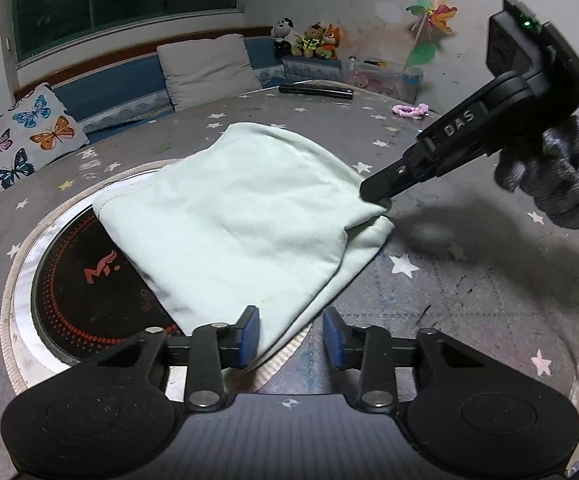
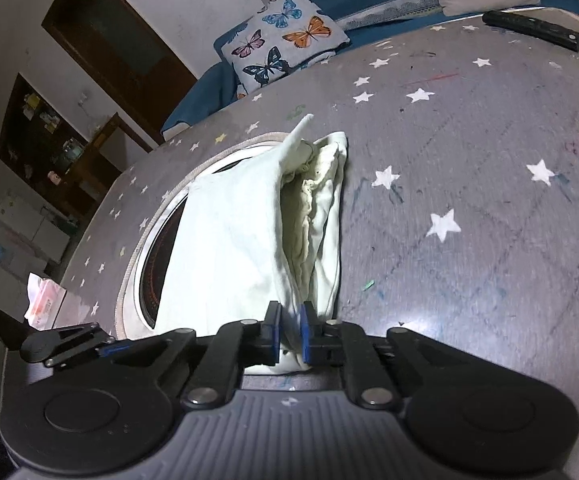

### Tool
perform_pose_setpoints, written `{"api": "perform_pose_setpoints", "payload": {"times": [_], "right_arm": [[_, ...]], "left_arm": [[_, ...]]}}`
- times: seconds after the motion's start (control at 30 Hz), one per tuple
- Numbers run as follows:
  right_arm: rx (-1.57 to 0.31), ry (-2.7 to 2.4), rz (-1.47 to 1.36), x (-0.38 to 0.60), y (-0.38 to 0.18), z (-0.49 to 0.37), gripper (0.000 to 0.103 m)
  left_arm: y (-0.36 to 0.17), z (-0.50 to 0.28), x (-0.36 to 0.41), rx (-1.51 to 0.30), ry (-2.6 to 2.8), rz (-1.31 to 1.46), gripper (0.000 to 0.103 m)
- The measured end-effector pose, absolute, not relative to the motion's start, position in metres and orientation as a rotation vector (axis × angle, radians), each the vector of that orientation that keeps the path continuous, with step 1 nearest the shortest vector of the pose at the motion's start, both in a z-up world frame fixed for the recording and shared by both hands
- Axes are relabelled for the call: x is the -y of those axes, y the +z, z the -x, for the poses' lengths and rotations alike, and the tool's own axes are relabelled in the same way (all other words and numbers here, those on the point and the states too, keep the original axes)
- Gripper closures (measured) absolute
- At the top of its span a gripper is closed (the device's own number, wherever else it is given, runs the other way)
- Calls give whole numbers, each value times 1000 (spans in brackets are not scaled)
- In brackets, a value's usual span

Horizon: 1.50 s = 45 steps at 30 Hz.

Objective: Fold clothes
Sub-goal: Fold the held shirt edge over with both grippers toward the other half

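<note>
A pale mint-green folded garment (image 1: 233,216) lies near the middle of a grey, star-printed worktop (image 1: 429,292), its 9 o'clock side draped over a round black induction hob (image 1: 85,280) set into the surface. What kind of garment it is cannot be made out.

The left gripper (image 1: 290,338) sits at 6 o'clock in the left wrist view, jaws wide apart, empty, straddling the cloth's near corner without pinching it.

The right gripper (image 1: 375,196) reaches in from 3 o'clock, held by a hand in a grey knit glove (image 1: 557,176) partly cut off at the frame edge. In its own view the right gripper (image 2: 290,332) has its jaws narrowed onto the garment's edge, blue pads pressing the cloth, lifting a layer so bunched inner folds show.

Beyond, at 12 o'clock, lie a dark remote control (image 1: 316,91), a butterfly-print cushion (image 1: 21,140) and blurred plush toys (image 1: 309,40).
</note>
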State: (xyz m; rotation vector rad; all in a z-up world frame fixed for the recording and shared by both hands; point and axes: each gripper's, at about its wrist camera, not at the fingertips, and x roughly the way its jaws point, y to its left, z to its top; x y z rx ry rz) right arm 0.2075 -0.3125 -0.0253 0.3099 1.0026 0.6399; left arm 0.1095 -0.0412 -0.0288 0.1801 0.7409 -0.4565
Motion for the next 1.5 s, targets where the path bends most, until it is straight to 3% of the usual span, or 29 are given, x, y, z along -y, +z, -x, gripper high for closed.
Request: {"api": "perform_pose_setpoints", "payload": {"times": [0.07, 0.13, 0.23, 0.57, 0.73, 0.87, 1.07, 1.23, 1.5], "right_arm": [[-989, 637, -321, 314, -22, -204, 97], [-975, 647, -337, 315, -15, -202, 98], [-950, 666, -357, 317, -4, -197, 98], [-982, 617, -373, 326, -24, -187, 98], [-955, 609, -324, 326, -18, -185, 93], [-907, 613, -264, 324, -6, -182, 93], [-863, 702, -230, 296, 5, -182, 93], [-923, 702, -188, 282, -16, -182, 93], [-932, 695, -176, 298, -11, -176, 91]], "left_arm": [[-29, -111, 40, -742, -446, -185, 76], [-30, -112, 40, -740, -433, -192, 92], [-27, -111, 35, -731, -416, -192, 100], [-25, -102, 19, -746, -412, -205, 100], [-20, -90, 13, -746, -427, -194, 96], [-13, -88, 11, -719, -402, -177, 80], [-20, -101, 19, -718, -410, -152, 81], [-35, -99, 22, -756, -435, -213, 88], [-12, -102, 17, -715, -430, -136, 87]]}}
